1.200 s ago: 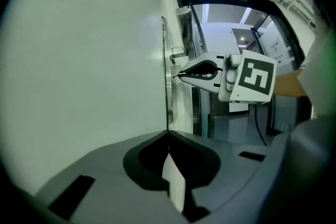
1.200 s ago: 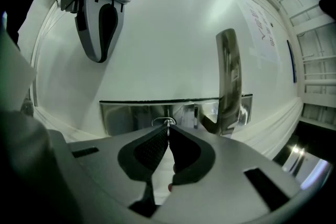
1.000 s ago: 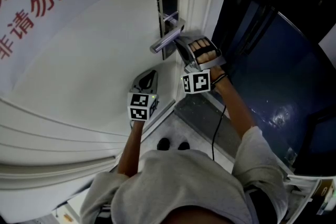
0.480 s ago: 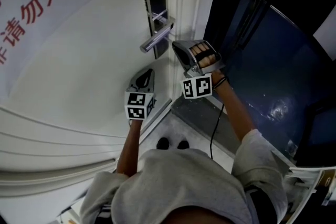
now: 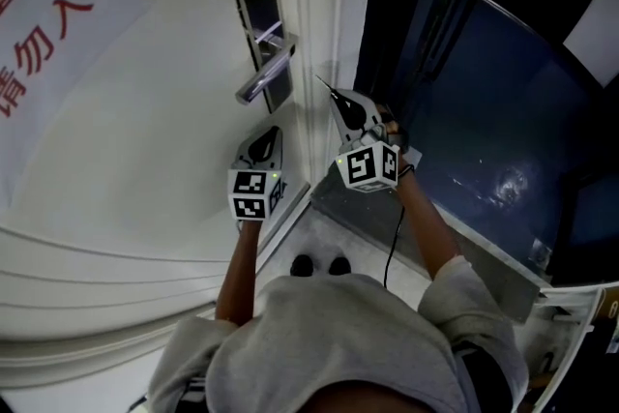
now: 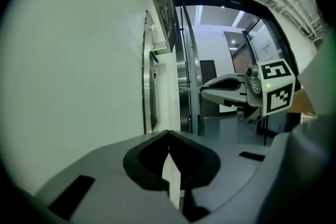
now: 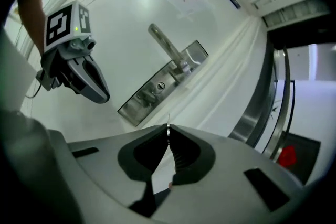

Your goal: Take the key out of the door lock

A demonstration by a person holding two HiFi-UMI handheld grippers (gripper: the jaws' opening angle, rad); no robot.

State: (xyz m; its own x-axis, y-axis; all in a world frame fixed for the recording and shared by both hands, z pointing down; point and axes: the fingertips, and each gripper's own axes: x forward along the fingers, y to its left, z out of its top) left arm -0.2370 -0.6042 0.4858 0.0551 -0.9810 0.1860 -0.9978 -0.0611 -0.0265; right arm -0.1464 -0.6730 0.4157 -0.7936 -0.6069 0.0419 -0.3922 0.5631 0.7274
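The white door carries a steel lock plate (image 5: 259, 29) with a lever handle (image 5: 265, 74). In the right gripper view the plate (image 7: 140, 103) shows its keyhole (image 7: 160, 86) with nothing in it. My right gripper (image 5: 335, 97) is a short way right of the handle, apart from the door. It is shut on the key (image 5: 322, 83), whose thin blade (image 7: 168, 118) sticks out past the closed tips (image 7: 167, 128). My left gripper (image 5: 273, 132) hangs below the handle close to the door face, shut with nothing in it (image 6: 168, 134).
A white sign with red characters (image 5: 44, 10) hangs on the door at the left. The door edge and frame (image 5: 324, 24) run just right of the lock. Beyond them is a dark glass panel (image 5: 493, 111). The person's shoes (image 5: 314, 266) stand on the threshold below.
My right gripper has drawn back from under the handle, away from the lock plate to the right, with the key's blade now showing at its tips. The left gripper has barely moved.
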